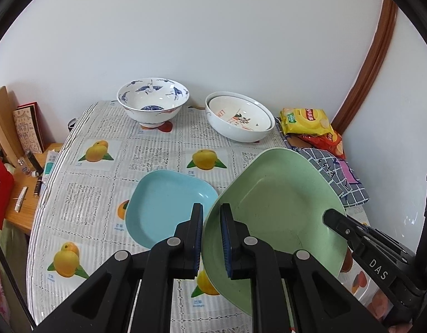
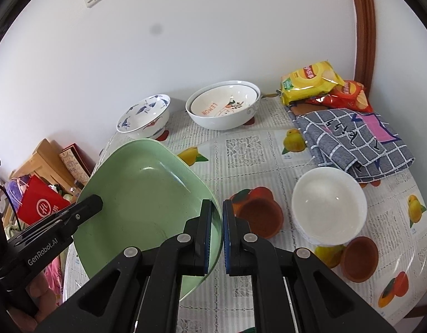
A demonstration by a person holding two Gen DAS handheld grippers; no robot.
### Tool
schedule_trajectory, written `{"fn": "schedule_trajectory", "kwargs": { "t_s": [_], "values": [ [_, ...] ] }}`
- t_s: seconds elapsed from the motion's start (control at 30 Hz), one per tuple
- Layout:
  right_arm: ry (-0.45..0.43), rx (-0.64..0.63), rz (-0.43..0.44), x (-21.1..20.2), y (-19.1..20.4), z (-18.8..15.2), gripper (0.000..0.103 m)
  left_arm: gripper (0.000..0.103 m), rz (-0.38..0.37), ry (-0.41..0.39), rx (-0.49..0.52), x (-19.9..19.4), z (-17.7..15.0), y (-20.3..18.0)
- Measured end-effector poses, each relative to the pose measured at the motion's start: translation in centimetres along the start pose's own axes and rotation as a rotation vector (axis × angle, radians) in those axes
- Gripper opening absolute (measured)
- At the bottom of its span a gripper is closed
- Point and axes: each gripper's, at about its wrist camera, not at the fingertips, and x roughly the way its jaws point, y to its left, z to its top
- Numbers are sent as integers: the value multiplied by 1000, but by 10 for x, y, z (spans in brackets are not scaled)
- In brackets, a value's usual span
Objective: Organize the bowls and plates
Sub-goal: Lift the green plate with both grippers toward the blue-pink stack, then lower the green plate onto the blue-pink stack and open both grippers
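Note:
A pale green square plate [image 1: 277, 194] [image 2: 138, 188] hangs tilted above the table, held by both grippers. My left gripper [image 1: 212, 206] is shut on its left rim. My right gripper [image 2: 216, 202] is shut on its right rim. A light blue plate [image 1: 166, 202] lies flat on the tablecloth just left of the green one. At the back stand a blue-and-white crane bowl [image 1: 153, 101] [image 2: 144, 116] and a white bowl with a lemon-print bowl nested in it [image 1: 238, 116] [image 2: 224, 105]. A stack of white bowls [image 2: 327, 208] sits at the right.
Two small brown dishes [image 2: 259, 213] [image 2: 359, 258] sit near the white bowls. Chip bags [image 2: 310, 80] and a checked cloth [image 2: 352, 141] fill the back right corner. A wooden side table [image 1: 22, 183] with clutter stands left of the table edge. A wall runs close behind.

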Motion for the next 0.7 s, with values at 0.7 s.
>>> {"fn": "schedule_trajectory", "kwargs": {
  "t_s": [0.7],
  "values": [
    [49,-60,27,56,36,19,8,13,36,23,-76,33,16,48]
  ]
}}
